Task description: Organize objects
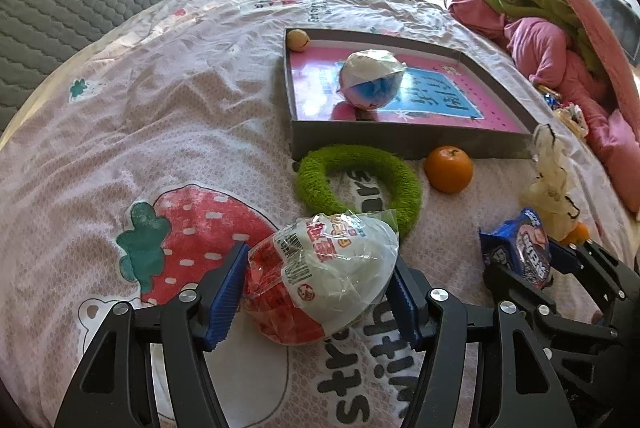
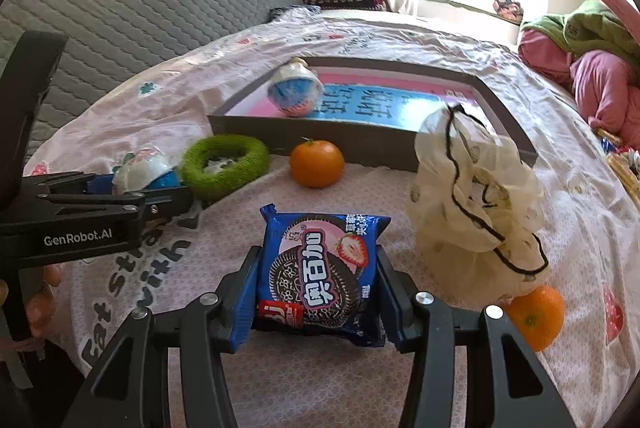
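My left gripper [image 1: 320,288] is shut on a red-and-white wrapped toy egg [image 1: 324,280] just above the bedsheet; it also shows in the right wrist view [image 2: 146,172]. My right gripper [image 2: 316,292] is shut on a blue Oreo cookie packet [image 2: 320,276], which also shows in the left wrist view [image 1: 524,248]. A shallow grey box [image 1: 400,142] with a pink floor lies ahead and holds a blue-and-white wrapped egg [image 1: 372,78] and a small tan ball [image 1: 298,40].
A green fuzzy ring [image 1: 360,184] and an orange [image 1: 448,169] lie in front of the box. A cream drawstring pouch [image 2: 476,204] and a second orange [image 2: 538,316] sit at the right. Pink and green bedding [image 1: 540,40] is piled at the far right.
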`<state>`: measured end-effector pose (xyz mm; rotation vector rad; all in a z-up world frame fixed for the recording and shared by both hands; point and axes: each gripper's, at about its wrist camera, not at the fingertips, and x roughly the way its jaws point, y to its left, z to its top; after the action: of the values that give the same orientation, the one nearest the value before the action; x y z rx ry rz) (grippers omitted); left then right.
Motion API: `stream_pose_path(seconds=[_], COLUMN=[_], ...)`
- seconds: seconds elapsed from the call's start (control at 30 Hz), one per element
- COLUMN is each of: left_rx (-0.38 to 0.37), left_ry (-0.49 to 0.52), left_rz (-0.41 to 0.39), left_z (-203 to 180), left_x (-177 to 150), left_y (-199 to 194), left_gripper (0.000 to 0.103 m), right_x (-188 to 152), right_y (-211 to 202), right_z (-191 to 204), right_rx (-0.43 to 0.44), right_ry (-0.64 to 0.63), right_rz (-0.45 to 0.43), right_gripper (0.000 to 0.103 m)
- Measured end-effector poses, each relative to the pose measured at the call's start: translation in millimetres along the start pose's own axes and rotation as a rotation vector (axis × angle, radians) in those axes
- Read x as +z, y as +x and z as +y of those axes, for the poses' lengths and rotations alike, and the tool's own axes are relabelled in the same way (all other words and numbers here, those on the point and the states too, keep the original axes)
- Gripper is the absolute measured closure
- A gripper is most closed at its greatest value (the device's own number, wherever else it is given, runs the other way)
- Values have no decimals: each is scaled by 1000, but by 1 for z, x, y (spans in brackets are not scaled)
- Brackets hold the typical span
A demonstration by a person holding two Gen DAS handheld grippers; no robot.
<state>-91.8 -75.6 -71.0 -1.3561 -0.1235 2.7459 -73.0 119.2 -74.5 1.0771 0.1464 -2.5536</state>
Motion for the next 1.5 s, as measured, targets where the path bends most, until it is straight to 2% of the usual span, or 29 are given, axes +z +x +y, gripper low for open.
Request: stream_pose_path(seconds=[0.43,0.9,1.5], left_rx=[-22,-56,-61], left_ry=[35,48,77], left_rz=[-111,-136,-158], left_z=[-18,-41,-66], left_x=[4,9,19], left_y=[-30,-27,-18], left_gripper=[37,37,37], right_x=[14,28,40], right_y=[-27,-45,-53], right_z=[1,-21,-52], right_rx=[-38,-44,-64], right_ry=[-54,-20,8], right_rz=[-114,-181,-201], right_gripper=[51,51,51])
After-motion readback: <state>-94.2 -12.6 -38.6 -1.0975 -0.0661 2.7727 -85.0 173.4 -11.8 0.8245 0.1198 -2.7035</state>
